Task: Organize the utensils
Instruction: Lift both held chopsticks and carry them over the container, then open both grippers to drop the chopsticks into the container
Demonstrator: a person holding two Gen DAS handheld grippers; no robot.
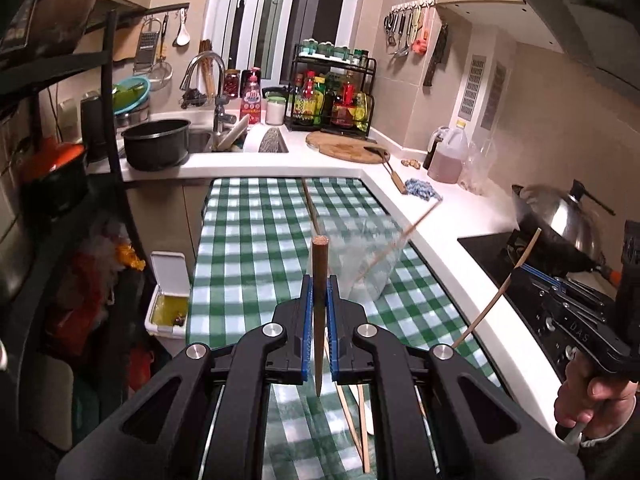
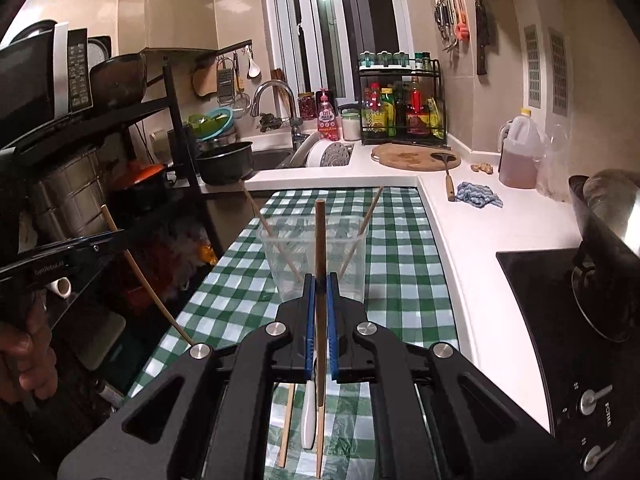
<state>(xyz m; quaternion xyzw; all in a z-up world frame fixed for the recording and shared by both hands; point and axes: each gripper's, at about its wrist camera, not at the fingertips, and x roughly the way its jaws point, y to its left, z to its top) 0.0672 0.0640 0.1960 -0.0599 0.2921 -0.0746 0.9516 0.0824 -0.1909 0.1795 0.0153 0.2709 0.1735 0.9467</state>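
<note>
Left wrist view: left gripper [image 1: 319, 300] has its fingers [image 1: 306, 328] clamped on a dark brown chopstick [image 1: 319, 280], held near mid-length, blunt end pointing up at 12 o'clock, tapered tip hanging below the pads. Right wrist view: right gripper [image 2: 319, 300] is likewise closed on a brown chopstick [image 2: 319, 256], upright, gripped around the middle.

The clear plastic cup [image 2: 316, 256] stands on the checked cloth [image 2: 400, 272] straight ahead of the right gripper, just beyond the fingertips. Two pale chopsticks already lean in it, one towards 11 o'clock [image 2: 276, 236], one towards 1 o'clock [image 2: 362, 232]. From the left view the cup [image 1: 366, 264] sits at about 1 o'clock. More loose sticks [image 2: 288, 424] and a white utensil [image 2: 308, 416] lie on the cloth under the right gripper, near 6 o'clock.

Handling, my read:
- Chopsticks are light, stiff and thin. Smooth finish, so they could pivot in the pads if gripped at one point only. A mid-length hold looks right for keeping them vertical.
- Cup looks thin-walled and light, probably tips easily. The leaning sticks already load its rim. Lower the stick in gently rather than dropping it; a knock on the rim could topple the lot.
- Tapered end down seems easier to thread between the sticks already inside.
- The flat ones on the cloth will likely need a pinch from above at the thicker end.
</note>
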